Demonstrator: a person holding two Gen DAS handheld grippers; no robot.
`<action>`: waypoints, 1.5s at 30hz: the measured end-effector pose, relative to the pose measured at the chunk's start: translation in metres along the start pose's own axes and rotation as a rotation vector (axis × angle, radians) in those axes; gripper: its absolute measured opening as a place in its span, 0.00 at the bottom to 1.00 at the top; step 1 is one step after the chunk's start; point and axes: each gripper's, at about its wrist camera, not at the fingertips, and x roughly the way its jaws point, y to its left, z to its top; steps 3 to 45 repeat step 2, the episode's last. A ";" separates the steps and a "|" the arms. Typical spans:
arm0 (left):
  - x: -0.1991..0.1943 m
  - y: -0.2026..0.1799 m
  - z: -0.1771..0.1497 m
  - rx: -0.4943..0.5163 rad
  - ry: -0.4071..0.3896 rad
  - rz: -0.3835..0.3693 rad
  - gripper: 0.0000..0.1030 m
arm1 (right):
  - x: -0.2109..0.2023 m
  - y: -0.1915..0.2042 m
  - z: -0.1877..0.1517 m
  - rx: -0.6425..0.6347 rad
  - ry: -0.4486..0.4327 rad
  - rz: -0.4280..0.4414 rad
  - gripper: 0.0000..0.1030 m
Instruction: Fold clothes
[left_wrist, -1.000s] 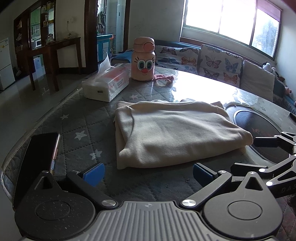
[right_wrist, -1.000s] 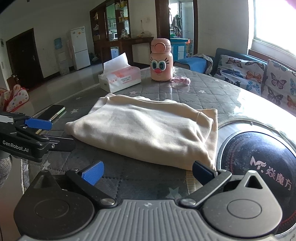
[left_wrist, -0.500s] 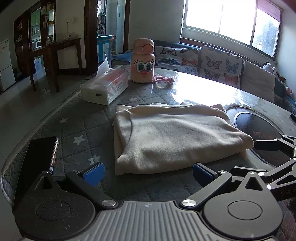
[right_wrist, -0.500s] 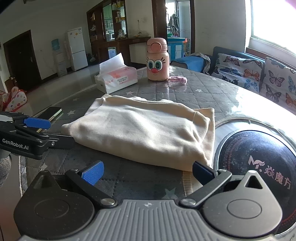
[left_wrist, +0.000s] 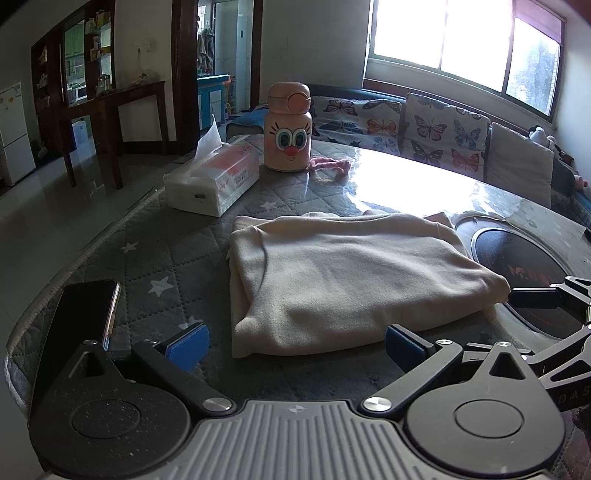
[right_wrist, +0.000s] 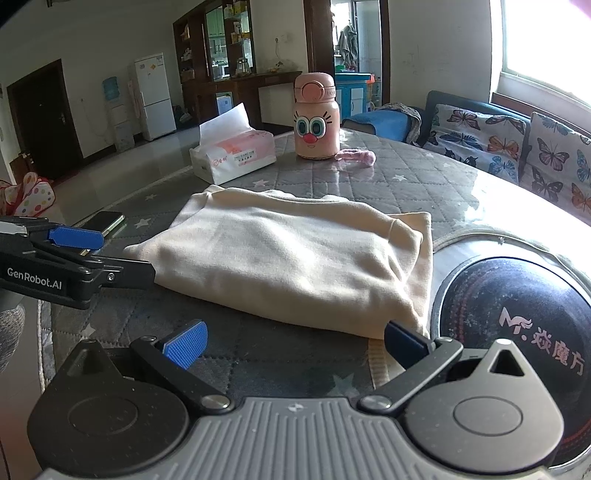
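Observation:
A cream garment (left_wrist: 343, 273) lies folded into a thick rectangle on the round grey quilted table (left_wrist: 147, 236); it also shows in the right wrist view (right_wrist: 295, 254). My left gripper (left_wrist: 295, 343) is open and empty, just short of the garment's near edge. My right gripper (right_wrist: 295, 341) is open and empty, short of the garment's other side. The left gripper's blue-padded finger (right_wrist: 75, 238) shows at the left of the right wrist view, beside the garment's corner. The right gripper's black finger (left_wrist: 535, 297) shows at the right of the left wrist view.
A tissue box (left_wrist: 212, 181), a pink cartoon bottle (left_wrist: 289, 127) and a pink hair tie (left_wrist: 330, 164) stand at the table's far side. A black phone (left_wrist: 81, 317) lies at the table's edge. A round black induction cooker (right_wrist: 517, 317) sits beside the garment.
Both grippers have drawn back and risen slightly from the folded garment, which now sits a little farther off. Both stay open. The garment has not moved.

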 end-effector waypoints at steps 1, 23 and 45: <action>0.000 0.000 0.000 0.000 -0.001 0.001 1.00 | 0.000 0.000 0.000 0.001 0.000 0.000 1.00; 0.000 0.001 0.000 0.000 0.000 0.000 1.00 | 0.001 0.000 0.000 0.001 0.001 0.000 1.00; 0.000 0.001 0.000 0.000 0.000 0.000 1.00 | 0.001 0.000 0.000 0.001 0.001 0.000 1.00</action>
